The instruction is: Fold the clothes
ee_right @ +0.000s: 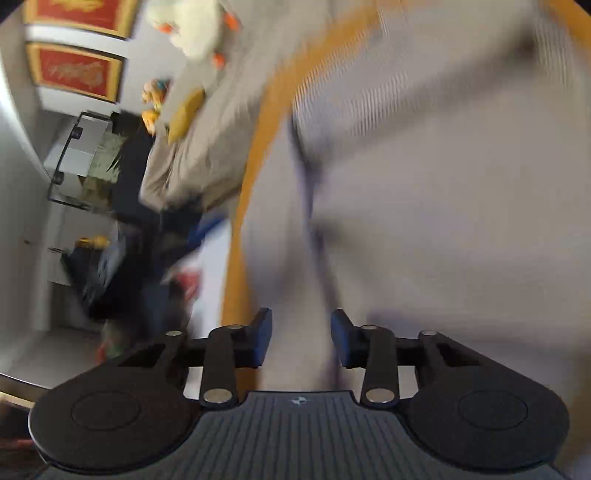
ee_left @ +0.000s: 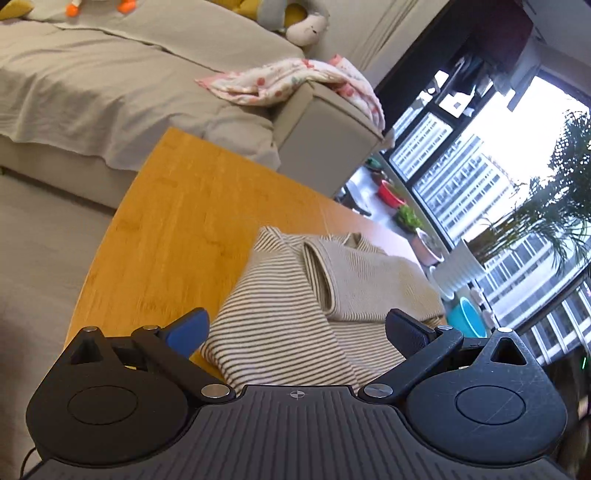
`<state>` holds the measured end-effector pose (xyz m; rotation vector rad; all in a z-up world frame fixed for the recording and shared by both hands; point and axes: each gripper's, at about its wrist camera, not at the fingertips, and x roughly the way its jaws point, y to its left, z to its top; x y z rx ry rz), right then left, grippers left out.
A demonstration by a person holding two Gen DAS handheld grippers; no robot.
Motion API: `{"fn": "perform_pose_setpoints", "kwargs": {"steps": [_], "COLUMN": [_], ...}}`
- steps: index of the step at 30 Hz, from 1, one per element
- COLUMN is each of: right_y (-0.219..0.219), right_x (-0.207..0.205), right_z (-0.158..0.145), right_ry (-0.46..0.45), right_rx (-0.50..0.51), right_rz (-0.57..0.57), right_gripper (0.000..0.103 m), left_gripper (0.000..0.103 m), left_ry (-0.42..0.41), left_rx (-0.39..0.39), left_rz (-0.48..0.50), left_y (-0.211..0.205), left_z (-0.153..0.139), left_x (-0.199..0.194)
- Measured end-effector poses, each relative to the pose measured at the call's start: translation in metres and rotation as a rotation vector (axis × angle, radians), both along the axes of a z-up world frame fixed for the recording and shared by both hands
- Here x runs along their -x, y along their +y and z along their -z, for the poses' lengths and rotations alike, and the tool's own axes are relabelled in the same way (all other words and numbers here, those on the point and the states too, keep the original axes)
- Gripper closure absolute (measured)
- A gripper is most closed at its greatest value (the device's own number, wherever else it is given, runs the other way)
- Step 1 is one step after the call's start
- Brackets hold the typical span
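The left tongs (ee_left: 297, 330) are wide open and hold nothing. Their two fingers sit just above the near end of the striped shirt (ee_left: 280, 321), one on each side of it. The shirt lies on the wooden table (ee_left: 177, 221), toward the window side. It is partly folded, with a plain tan part (ee_left: 369, 280) folded over the stripes. The rest of the table, on the side away from the window, is bare wood.

The right tongs (ee_right: 301, 339) are partly open, with a gap between the fingers. Pale cloth (ee_right: 424, 221) fills that gap and most of the view, but the picture is very blurry, so I cannot tell if the fingers touch it. The orange table edge (ee_right: 251, 206) runs along the left side of the cloth.

Behind the table stands a big gray sofa (ee_left: 92, 92). A small flowered blanket (ee_left: 291, 83) hangs over the sofa arm nearest the table. Soft toys (ee_left: 295, 22) sit at the back of the sofa.

Past the far corner of the table are a red bowl (ee_left: 390, 194), little potted plants (ee_left: 410, 218) and a blue tub (ee_left: 467, 317) on the floor. Behind them is a tall window (ee_left: 498, 166) with buildings outside, and a leafy palm (ee_left: 554, 206) stands beside it.

In the right view, past the table edge, two red pictures (ee_right: 74, 70) hang on the wall.
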<state>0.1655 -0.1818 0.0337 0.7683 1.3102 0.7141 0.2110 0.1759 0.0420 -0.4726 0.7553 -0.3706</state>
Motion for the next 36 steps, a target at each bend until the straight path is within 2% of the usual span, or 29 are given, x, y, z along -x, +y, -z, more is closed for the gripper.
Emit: {"fn": "perform_pose_setpoints", "kwargs": {"steps": [4,9,13,16,19,21,29,33,36], "right_y": [0.019,0.038,0.041,0.051,0.060,0.057,0.044,0.017,-0.007], "right_x": [0.013,0.016,0.009,0.004,-0.005,-0.018,-0.076,-0.105,-0.120], "right_z": [0.016,0.015,0.024,0.020,0.007,-0.022,-0.145,-0.177,-0.173], "right_ry": [0.089,0.076,0.093,-0.029,-0.195,-0.348,-0.971,-1.143,-1.138], "right_rx": [-0.097,-0.080,-0.055,0.032,0.132,0.186,0.393,0.539,0.600], "right_rz": [-0.013,-0.089,-0.060,-0.048,-0.039,-0.014,0.094,0.178,0.207], "right_gripper": [0.071,0.071,0.071,0.073,0.087,0.095,0.099,0.099,0.099], "left_gripper": [0.000,0.000,0.000,0.000,0.000,0.000,0.000,0.000,0.000], "left_ry": [-0.022,-0.047,-0.040,-0.036,-0.040,-0.041,-0.047,-0.034,-0.026], "left_rx": [-0.009,-0.011,0.010,0.012,0.012,0.016,0.020,-0.001,-0.020], "left_rz": [0.018,0.004,-0.019,-0.014,-0.019,-0.032,-0.044,-0.014,0.023], "left_y": [-0.005,0.001,0.007,0.008,0.012,0.015,0.019,0.005,-0.011], "left_z": [-0.009,-0.016,-0.013,-0.012,-0.012,-0.012,-0.013,-0.010,-0.008], "left_x": [0.007,0.019,0.019,0.018,0.020,0.020,0.015,0.005,-0.004]}}
